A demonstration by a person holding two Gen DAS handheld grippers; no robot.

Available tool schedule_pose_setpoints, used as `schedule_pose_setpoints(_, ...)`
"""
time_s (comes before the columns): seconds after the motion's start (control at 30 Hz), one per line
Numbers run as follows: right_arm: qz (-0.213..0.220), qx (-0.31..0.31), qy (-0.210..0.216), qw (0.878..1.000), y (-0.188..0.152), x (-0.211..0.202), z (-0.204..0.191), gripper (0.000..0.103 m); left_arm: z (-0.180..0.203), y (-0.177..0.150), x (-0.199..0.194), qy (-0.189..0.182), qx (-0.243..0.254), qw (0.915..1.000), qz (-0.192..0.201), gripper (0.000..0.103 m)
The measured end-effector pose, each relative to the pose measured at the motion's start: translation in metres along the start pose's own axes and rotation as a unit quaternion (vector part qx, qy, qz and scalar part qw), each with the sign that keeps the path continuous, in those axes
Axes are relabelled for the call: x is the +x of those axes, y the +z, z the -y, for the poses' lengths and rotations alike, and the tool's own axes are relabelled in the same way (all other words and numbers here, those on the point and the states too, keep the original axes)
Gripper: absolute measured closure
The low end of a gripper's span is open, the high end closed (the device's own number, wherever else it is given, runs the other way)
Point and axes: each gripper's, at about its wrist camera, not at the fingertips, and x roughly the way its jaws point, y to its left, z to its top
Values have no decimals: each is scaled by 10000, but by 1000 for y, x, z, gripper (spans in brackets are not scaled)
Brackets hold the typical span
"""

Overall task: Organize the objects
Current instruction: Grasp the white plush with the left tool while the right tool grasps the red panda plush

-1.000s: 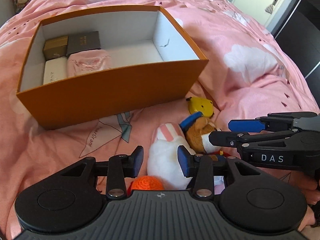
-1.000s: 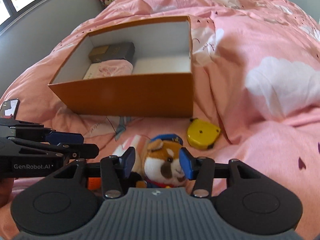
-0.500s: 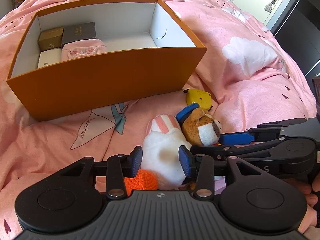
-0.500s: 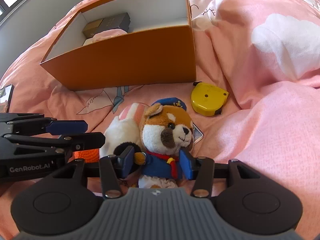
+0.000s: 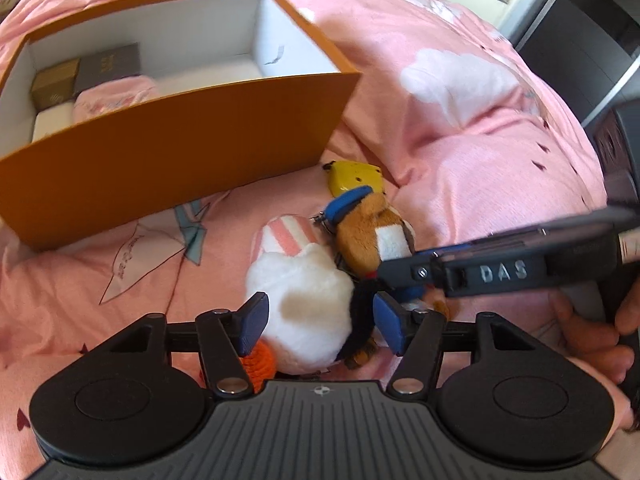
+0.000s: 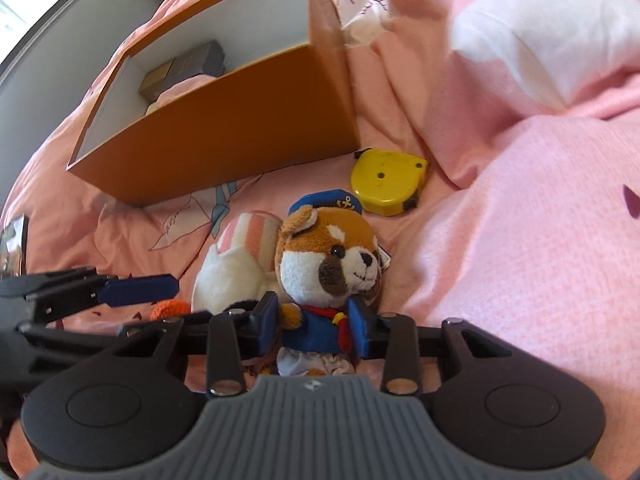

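Right gripper [image 6: 314, 322] is closing its jaws on the sailor-suited red panda plush [image 6: 328, 264] at lower centre of its view, pads at the blue jacket. Left gripper [image 5: 320, 326] is opening, its jaws straddling the white bunny plush [image 5: 304, 304] without pressing. Yellow tape measure [image 6: 386, 186] lies just above, orange box [image 5: 172, 152] upper left on the pink duvet [image 5: 480, 140].

A pink bed [image 6: 520, 280] with white cloud print is carrying an orange box [image 6: 240, 128], a yellow tape measure [image 6: 386, 186], a sailor plush [image 6: 332, 264] and a white plush [image 5: 304, 304].
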Motion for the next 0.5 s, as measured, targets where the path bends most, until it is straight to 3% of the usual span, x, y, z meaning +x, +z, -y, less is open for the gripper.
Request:
schedule_pose_setpoints(0.2, -18, 144, 24, 9999, 3, 0, 3, 65, 24, -2, 21, 433, 587, 9970, -267, 28)
schedule_pose_setpoints(0.3, -23, 156, 31, 9999, 3, -1, 3, 64, 27, -3, 31, 607, 678, 9954, -301, 22)
schedule_pose_setpoints(0.5, -106, 95, 3, 9999, 6, 5, 0, 58, 25, -5, 45, 918, 736, 9924, -347, 20)
